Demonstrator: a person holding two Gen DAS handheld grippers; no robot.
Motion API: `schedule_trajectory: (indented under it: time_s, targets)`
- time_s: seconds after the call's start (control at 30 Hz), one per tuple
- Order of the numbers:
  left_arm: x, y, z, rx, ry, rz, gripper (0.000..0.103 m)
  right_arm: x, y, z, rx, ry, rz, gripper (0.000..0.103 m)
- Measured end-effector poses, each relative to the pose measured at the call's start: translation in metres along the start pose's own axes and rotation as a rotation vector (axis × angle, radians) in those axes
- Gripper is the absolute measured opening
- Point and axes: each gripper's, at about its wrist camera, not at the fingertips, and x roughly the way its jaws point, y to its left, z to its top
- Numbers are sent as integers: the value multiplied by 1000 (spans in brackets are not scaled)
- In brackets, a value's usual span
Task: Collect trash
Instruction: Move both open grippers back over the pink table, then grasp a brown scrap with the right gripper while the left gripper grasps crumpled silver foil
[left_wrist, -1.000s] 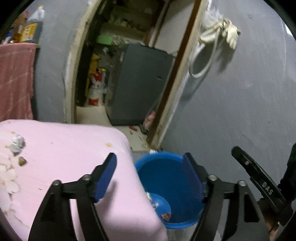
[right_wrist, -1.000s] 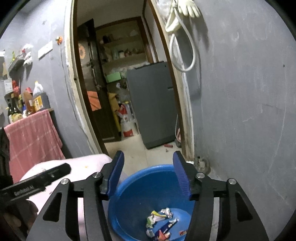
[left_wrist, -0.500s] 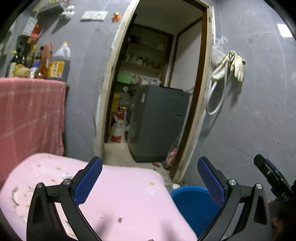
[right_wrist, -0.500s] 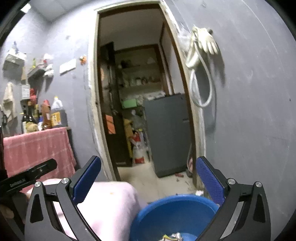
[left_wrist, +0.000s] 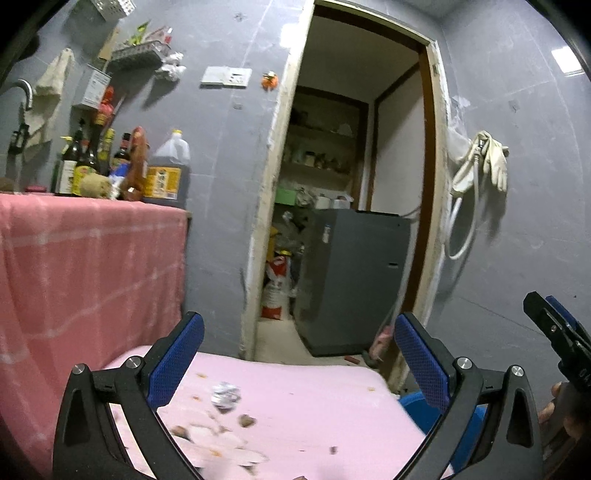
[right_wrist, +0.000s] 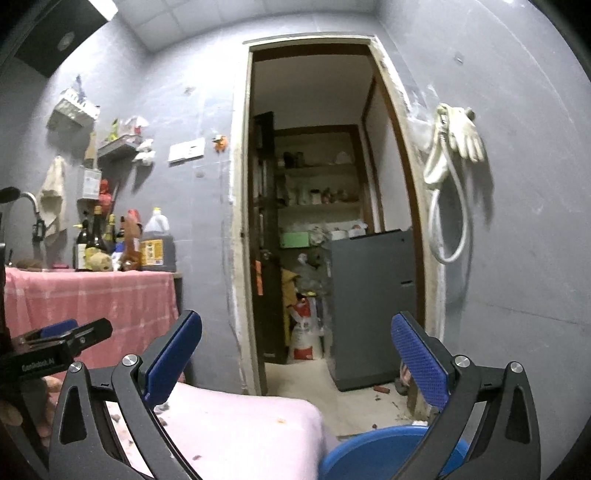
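Both the left gripper (left_wrist: 299, 360) and the right gripper (right_wrist: 295, 360) stood fully spread and empty. A crumpled foil scrap (left_wrist: 225, 395) lay low and centre-left on the pink surface (left_wrist: 314, 402), amid peels (left_wrist: 221, 443); the blue basin (right_wrist: 373, 454) sat at lower right (barely in frame). The thin peels could have slipped the pads and dropped short of the basin.

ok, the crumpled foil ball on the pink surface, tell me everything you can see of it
The foil ball is a small crumpled wad, silvery with darker folds, likely foil or a wrapper. It lies loose on the pink surface, in the left wrist view between the open left tool's fingers but beyond them, untouched. Pale scraps and brown crumbs lie just nearer the camera. It does not show clearly in the right wrist view.
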Motion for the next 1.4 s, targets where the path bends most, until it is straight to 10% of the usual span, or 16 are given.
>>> schedule_trajectory:
  time_s: [0.57, 0.9, 1.4]
  targets:
    - [4, 102, -21, -48, 94, 138, 101, 40, 79, -25, -85, 99, 150, 103]
    - [61, 135, -45, -75, 313, 116, 101, 98, 114, -69, -159, 357, 237, 102]
    - [107, 172, -67, -174, 565, 174, 100, 183, 170, -147, -254, 894, 439, 50]
